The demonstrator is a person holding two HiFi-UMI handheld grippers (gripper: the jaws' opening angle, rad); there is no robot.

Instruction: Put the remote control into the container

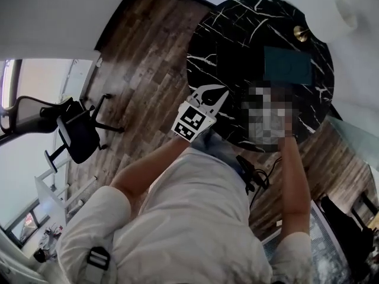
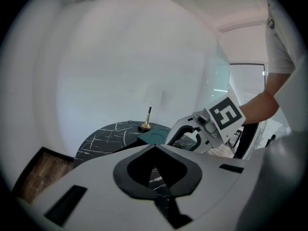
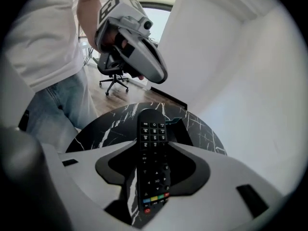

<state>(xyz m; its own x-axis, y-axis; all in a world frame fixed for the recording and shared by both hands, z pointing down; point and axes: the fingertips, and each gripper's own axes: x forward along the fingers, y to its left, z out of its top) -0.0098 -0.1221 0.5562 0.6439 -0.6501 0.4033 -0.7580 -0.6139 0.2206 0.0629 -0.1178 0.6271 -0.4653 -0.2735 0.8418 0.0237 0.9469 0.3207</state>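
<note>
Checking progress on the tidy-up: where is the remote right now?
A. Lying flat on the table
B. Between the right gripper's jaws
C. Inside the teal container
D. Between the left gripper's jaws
B: the right gripper view shows the remote clamped in the right gripper, held above the table, with the container beyond it.

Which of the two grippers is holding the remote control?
The right gripper: the remote control is clamped between its jaws. The left gripper is shut with nothing between its jaws.
</note>
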